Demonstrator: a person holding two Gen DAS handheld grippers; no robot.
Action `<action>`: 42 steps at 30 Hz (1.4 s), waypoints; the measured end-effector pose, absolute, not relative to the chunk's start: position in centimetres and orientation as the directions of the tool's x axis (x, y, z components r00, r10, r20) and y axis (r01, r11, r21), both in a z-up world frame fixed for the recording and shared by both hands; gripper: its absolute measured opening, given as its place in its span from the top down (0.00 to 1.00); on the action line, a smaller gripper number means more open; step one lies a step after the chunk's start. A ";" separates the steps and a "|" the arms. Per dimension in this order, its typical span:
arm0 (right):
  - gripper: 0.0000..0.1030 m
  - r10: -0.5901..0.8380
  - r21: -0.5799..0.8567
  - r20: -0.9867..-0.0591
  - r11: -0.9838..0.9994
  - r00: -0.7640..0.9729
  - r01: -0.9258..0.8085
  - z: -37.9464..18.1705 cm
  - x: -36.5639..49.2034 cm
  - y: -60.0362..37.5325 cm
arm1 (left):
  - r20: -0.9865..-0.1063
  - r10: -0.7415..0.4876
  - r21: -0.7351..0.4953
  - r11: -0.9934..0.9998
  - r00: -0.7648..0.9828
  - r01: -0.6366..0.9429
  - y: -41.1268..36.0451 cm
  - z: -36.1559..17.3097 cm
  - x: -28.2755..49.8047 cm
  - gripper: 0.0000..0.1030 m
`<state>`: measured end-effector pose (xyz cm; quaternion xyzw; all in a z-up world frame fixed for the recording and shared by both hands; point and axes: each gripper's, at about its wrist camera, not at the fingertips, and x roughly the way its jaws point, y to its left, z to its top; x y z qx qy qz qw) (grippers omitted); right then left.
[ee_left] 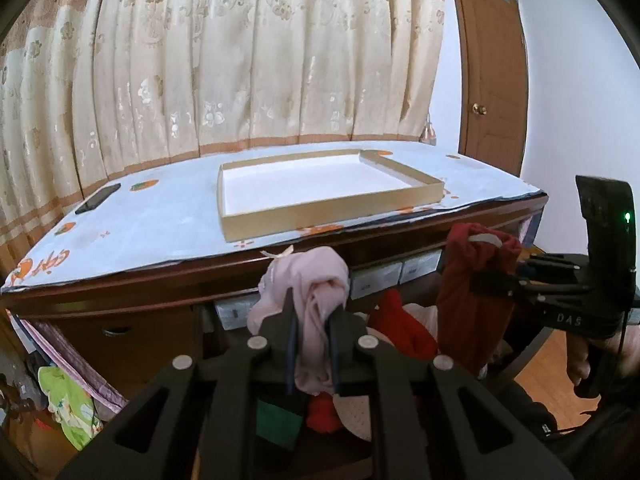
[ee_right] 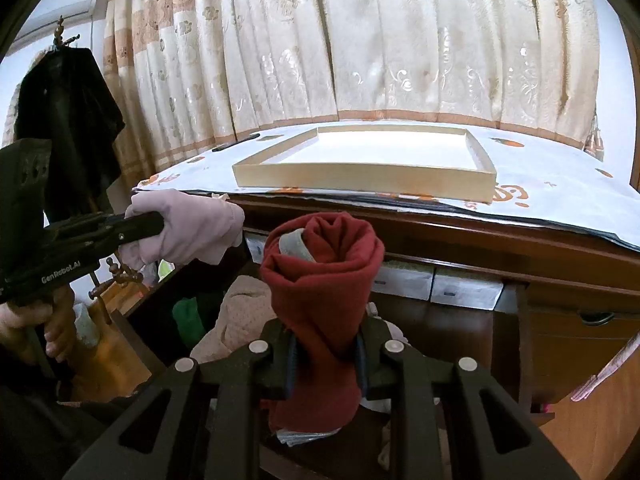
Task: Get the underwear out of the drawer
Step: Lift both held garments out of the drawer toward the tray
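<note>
My left gripper (ee_left: pixel 312 320) is shut on a pale pink piece of underwear (ee_left: pixel 316 280), bunched and lifted above the open drawer (ee_left: pixel 360 428). My right gripper (ee_right: pixel 325 344) is shut on a rolled dark red piece of underwear (ee_right: pixel 320 276) with a grey waistband, held upright in front of the desk edge. The left wrist view also shows the dark red roll (ee_left: pixel 472 280) at the right, while the right wrist view has the pink piece (ee_right: pixel 196 228) at the left. More clothes lie in the drawer: a bright red piece (ee_left: pixel 404 328), a green one (ee_left: pixel 276 416) and a beige one (ee_right: pixel 236 320).
A shallow beige cardboard tray (ee_left: pixel 332 208) sits on the desk's white cloth (ee_left: pixel 160 220). A black phone (ee_left: pixel 98 199) lies at the desk's far left. White boxes (ee_right: pixel 464 290) line the drawer's back. Curtains hang behind; a wooden door (ee_left: pixel 492 60) stands at right.
</note>
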<state>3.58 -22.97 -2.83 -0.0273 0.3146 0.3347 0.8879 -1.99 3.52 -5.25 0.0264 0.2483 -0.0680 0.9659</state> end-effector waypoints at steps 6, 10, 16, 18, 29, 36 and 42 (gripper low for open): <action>0.76 0.584 0.159 -0.561 0.772 0.586 -0.616 -2.2 3.5 -22.9 | -0.456 -0.124 0.031 0.987 0.881 0.155 3.0 -4.8 -2.3 0.90; 0.76 0.588 0.151 -0.550 0.768 0.593 -0.622 -1.5 3.4 -22.8 | -0.437 -0.123 0.039 0.987 0.891 0.155 2.8 -4.2 -2.4 0.90; 0.76 0.598 0.146 -0.527 0.763 0.604 -0.629 -0.3 3.2 -22.9 | -0.401 -0.129 0.056 0.985 0.907 0.164 2.4 -3.5 -3.0 0.90; 0.76 0.602 0.148 -0.520 0.762 0.606 -0.630 -0.2 3.1 -22.9 | -0.392 -0.130 0.059 0.984 0.911 0.167 2.3 -3.4 -3.1 0.90; 0.76 0.610 0.138 -0.497 0.758 0.617 -0.638 0.8 2.7 -23.0 | -0.353 -0.122 0.085 0.983 0.928 0.161 1.9 -2.5 -2.9 0.90; 0.76 0.621 0.132 -0.481 0.749 0.619 -0.649 1.5 2.6 -23.0 | -0.317 -0.120 0.104 0.982 0.941 0.160 1.7 -1.4 -2.7 0.90; 0.76 0.626 0.119 -0.463 0.746 0.628 -0.656 2.4 2.7 -22.9 | -0.288 -0.119 0.114 0.981 0.950 0.158 1.4 -0.8 -2.1 0.90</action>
